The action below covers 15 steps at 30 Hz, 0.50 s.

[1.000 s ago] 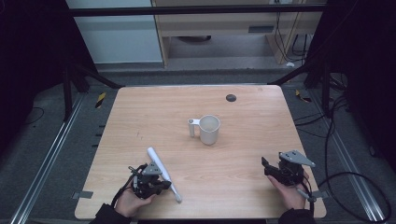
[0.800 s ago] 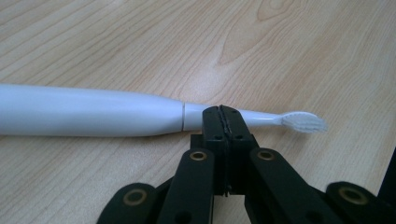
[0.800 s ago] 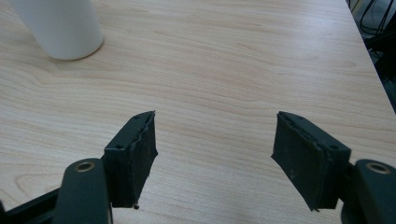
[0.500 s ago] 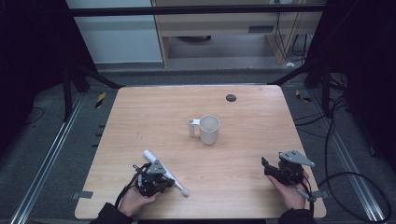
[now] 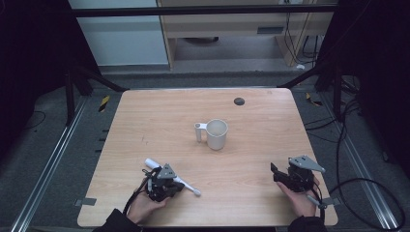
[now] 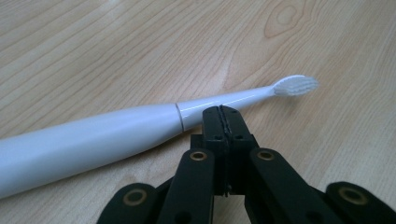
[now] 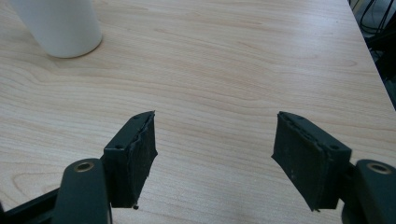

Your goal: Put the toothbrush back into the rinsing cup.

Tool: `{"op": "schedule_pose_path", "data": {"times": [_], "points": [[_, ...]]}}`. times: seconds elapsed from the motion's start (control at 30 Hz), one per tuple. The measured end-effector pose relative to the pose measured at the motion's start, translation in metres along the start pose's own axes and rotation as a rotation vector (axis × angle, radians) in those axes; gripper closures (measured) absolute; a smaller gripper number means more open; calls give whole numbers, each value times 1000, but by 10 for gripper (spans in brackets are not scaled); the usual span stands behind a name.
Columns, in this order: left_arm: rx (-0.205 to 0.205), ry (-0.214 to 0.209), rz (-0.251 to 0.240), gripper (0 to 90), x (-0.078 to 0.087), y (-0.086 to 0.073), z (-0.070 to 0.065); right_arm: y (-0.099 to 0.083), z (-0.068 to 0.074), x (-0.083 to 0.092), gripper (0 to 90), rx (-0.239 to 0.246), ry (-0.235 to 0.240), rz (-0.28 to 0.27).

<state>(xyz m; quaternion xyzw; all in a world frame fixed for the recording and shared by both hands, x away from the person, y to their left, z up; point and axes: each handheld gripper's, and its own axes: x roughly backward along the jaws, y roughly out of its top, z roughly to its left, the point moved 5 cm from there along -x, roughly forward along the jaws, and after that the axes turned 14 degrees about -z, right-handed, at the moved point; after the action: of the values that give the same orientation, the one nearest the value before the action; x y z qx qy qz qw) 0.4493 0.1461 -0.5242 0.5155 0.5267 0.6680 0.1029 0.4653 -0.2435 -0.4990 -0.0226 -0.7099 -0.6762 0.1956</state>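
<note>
A pale wooden table (image 5: 145, 116) is seen from above, with a person's forearms entering from the bottom edge, each hand holding a two-jaw gripper. Near the table's middle stands a white mug (image 5: 216, 134), upright and empty as far as can be seen, its handle turned toward the left. A white electric toothbrush (image 5: 153, 163) lies flat on the wood near the front left, its bristle head pointing toward the right. The left gripper (image 5: 170, 187) sits right over the toothbrush; in the left gripper view its jaws are pressed fully together with nothing between them, and the toothbrush (image 6: 140, 123) lies just beyond the tips, not held. The right gripper (image 5: 276, 175) rests near the front right corner, well apart from mug and toothbrush, its jaws partly open and empty. A small dark round spot (image 5: 239, 101) marks the far side of the table. Judging from this, the work of putting the toothbrush into the mug has barely started: the brush is ungripped and the mug waits.
</note>
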Motion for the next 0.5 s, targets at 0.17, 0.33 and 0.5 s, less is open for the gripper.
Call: {"op": "schedule_pose_path", "data": {"times": [0.17,0.33,0.5], "points": [[-3,5,-7,896,-3,2,0,0,0,0,298,2,0,0],[-10,5,-11,895,-3,4,1,0,0,0,297,4,3,2],[-10,26,-65,895,9,15,9,0,0,0,298,3,1,1]]}}
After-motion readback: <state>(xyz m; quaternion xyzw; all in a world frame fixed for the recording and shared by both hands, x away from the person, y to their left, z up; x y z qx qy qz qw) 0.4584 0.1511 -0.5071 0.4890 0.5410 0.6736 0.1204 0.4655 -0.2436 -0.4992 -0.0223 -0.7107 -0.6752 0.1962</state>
